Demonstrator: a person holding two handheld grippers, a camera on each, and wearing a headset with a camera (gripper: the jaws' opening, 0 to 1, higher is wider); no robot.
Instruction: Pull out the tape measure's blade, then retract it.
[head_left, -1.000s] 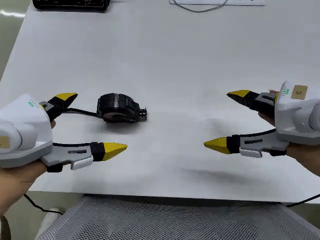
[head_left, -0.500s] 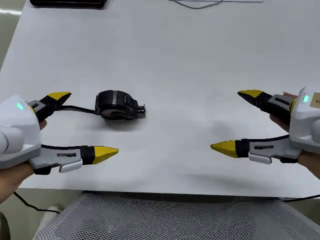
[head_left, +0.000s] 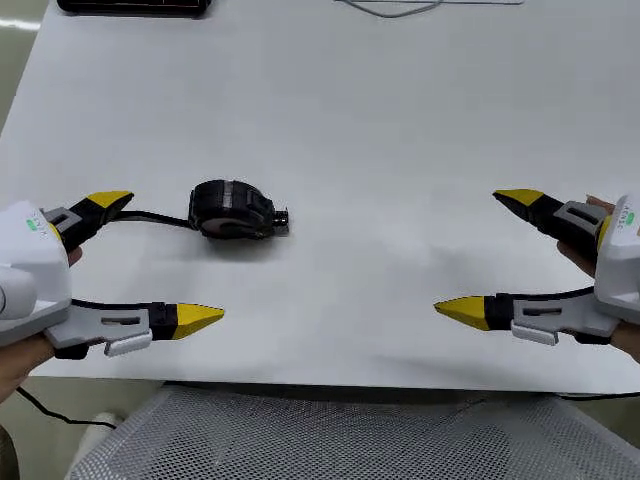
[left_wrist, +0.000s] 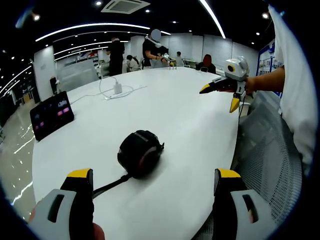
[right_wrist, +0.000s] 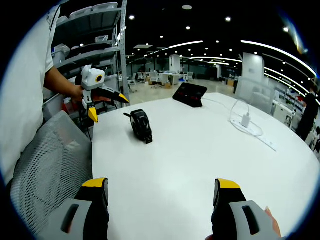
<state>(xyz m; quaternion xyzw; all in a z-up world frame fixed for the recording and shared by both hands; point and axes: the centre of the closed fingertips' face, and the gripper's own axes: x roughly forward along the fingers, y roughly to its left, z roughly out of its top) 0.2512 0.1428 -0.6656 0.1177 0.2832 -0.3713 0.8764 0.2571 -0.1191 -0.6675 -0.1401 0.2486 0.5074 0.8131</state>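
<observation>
Tape measure (head_left: 235, 210) lies on white table (head_left: 400, 120) near left tongs (head_left: 172, 256); right tongs (head_left: 468, 251) well apart; both released.

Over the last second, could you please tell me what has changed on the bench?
The left gripper and the right gripper have both drawn back from the middle, apart and towards the person, jaws open throughout. Nothing was gripped or released. The tape measure stays put on the white table, blade in, untouched.
</observation>
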